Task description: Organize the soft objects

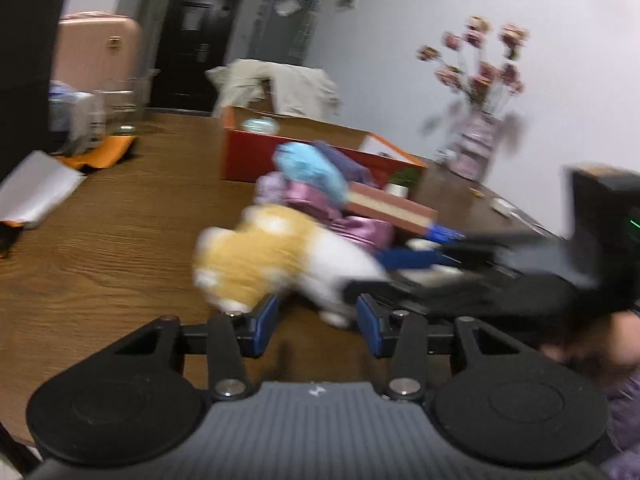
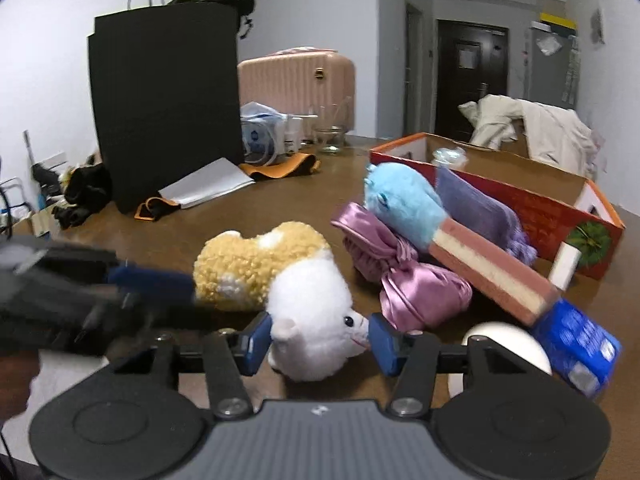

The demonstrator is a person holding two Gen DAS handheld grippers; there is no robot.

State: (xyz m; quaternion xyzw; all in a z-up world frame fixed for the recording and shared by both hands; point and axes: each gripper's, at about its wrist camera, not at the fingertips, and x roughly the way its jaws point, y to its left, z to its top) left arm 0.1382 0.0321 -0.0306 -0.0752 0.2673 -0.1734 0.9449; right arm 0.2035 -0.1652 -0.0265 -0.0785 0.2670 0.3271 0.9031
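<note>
A yellow and white plush toy (image 2: 280,276) lies on the brown table (image 2: 132,236). In the right wrist view my right gripper (image 2: 318,340) is shut on its white head, both blue pads touching the fur. In the left wrist view my left gripper (image 1: 316,322) stands open just in front of the same toy (image 1: 272,260), with only a white foot and bare table between its pads. The right gripper (image 1: 408,246) reaches in from the right there, blurred. The left gripper's blue finger (image 2: 152,278) shows beside the toy's yellow part.
Behind the toy is a pile: a light blue plush (image 2: 404,200), a pink satin pouch (image 2: 416,292), purple cloth (image 2: 480,208), a striped foam block (image 2: 492,268), a blue packet (image 2: 576,340) and a white ball (image 2: 504,344). A red cardboard box (image 2: 520,204) stands beyond, a flower vase (image 1: 476,148) to the right.
</note>
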